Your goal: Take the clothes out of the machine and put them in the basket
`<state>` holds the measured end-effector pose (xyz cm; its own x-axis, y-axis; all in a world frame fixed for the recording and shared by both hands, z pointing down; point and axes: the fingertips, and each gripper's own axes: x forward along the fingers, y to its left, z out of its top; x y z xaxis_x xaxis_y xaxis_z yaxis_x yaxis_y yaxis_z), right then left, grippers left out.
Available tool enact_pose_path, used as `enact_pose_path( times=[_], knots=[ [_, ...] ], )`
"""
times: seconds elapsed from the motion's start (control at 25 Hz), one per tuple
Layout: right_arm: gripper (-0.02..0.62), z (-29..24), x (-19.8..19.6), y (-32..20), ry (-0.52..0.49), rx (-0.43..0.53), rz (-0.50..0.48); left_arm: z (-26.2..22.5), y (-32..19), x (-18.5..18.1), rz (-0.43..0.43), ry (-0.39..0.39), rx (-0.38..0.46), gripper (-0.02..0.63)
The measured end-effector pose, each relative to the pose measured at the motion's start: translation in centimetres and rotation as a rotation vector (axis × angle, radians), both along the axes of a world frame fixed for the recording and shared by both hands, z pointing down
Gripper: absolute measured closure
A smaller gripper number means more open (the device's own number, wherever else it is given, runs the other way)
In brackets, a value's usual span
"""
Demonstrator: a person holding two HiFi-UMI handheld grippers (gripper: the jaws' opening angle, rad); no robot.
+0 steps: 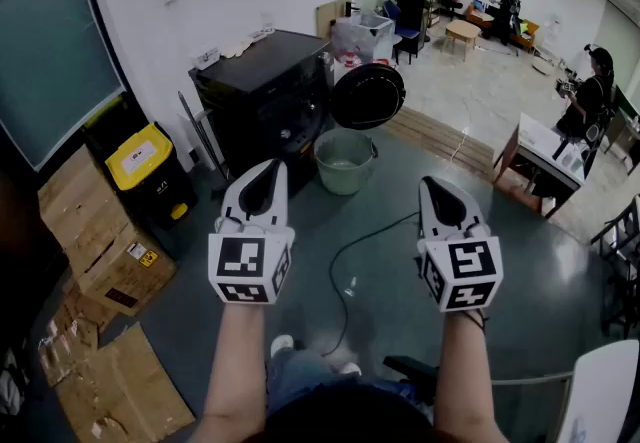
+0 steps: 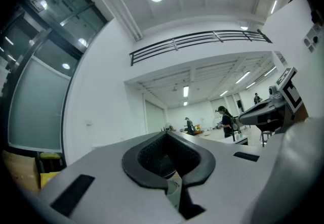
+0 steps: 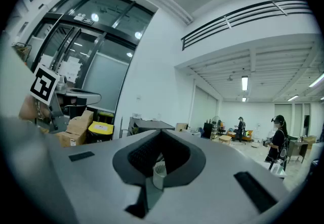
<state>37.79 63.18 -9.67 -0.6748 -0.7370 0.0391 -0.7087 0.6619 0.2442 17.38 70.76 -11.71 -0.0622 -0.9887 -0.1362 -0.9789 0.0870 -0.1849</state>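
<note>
well, the black machine (image 1: pixel 265 91) fills the upper middle of the head view, well apart from both tools, and its round door (image 1: pixel 367 96) hangs open at its right. no clothes show from here; i judge they lie inside the drum, whose mouth is hidden at this angle. the pale green basket (image 1: pixel 345 176) stands on the floor just below the door, so the carry should be short. the left gripper (image 1: pixel 266 176) and right gripper (image 1: pixel 437 193) sit at mid frame, each with jaws pressed together on nothing. best to close in first, mind the thin black cable (image 1: pixel 345 261) on the floor between them, and part one pair of jaws before reaching in to pinch a fold.
</note>
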Motion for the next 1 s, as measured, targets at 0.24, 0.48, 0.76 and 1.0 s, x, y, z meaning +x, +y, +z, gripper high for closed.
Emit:
enact_pose_path(
  times=[0.24,0.48,0.76,1.0],
  knots=[
    [0.601,0.3,-0.5,0.3,-0.013,-0.015,-0.017,0.3,-0.2,0.7,0.027,-0.001,-0.009,0.601],
    [0.508,0.4,-0.8,0.5,-0.049,-0.056,-0.084,1.6,-1.0,1.2,0.033,0.064,-0.055,0.3],
    [0.02,1.8,-0.9,0.7,-0.064,-0.053,-0.094,3.1,-0.3,-0.2,-0.116,0.148,-0.048,0.035],
    [0.025,2.3,-1.2,-0.9,-0.062,-0.046,-0.066,4.3,-1.4,-1.6,-0.14,0.163,-0.089,0.035]
  ],
)
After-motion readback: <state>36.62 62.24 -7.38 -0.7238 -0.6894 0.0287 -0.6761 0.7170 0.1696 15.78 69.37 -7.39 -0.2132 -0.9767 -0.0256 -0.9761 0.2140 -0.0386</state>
